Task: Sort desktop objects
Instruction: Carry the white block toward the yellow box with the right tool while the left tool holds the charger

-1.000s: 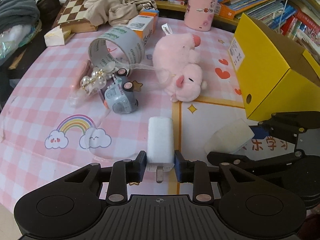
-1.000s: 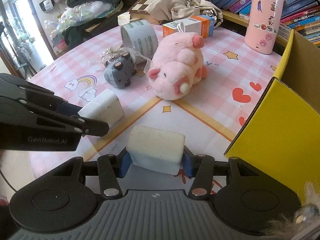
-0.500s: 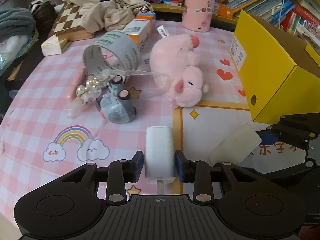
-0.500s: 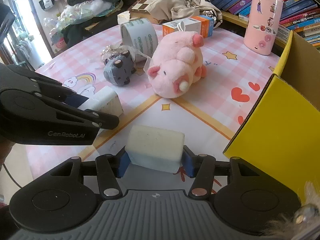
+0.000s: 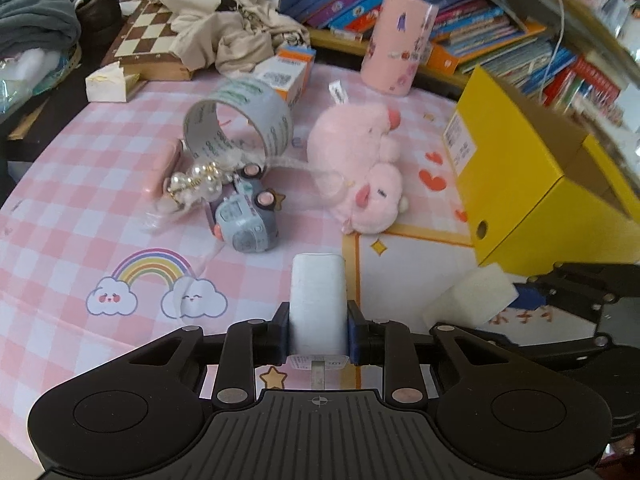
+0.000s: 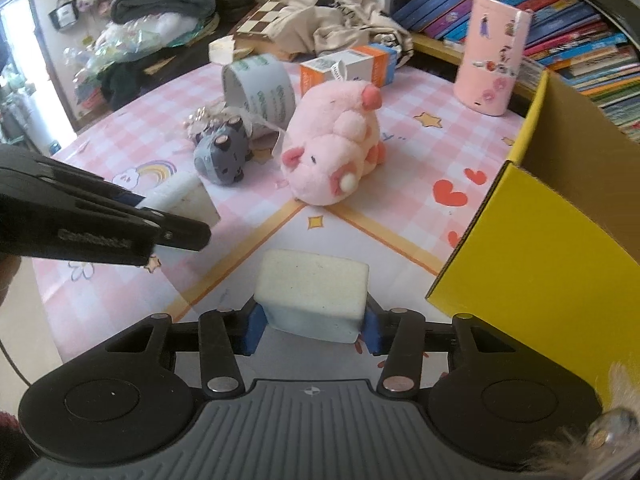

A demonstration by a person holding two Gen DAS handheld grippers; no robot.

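Observation:
A white plug charger (image 5: 318, 300) stands between the pads of my left gripper (image 5: 318, 334), whose jaws are closing and pressing on its sides; its prong pokes out underneath. In the right wrist view the same gripper (image 6: 100, 220) reaches in from the left with the charger (image 6: 182, 194). My right gripper (image 6: 312, 326) has its jaws closing on an off-white foam block (image 6: 312, 292), pads tight on both ends. That block (image 5: 472, 296) and right gripper (image 5: 580, 300) show at the right of the left wrist view.
An open yellow box (image 5: 516, 184) stands at the right. On the pink checked cloth (image 5: 80, 200) lie a pink plush pig (image 5: 360, 168), a grey toy car (image 5: 248, 220), a tape roll (image 5: 240, 120), a pearl clip (image 5: 196, 182), a pink cylinder (image 5: 396, 40) and an orange carton (image 5: 292, 72).
Both grippers keep their hold. The left gripper has lifted a little with the charger and drawn nearer to the right one. The right gripper has barely moved.

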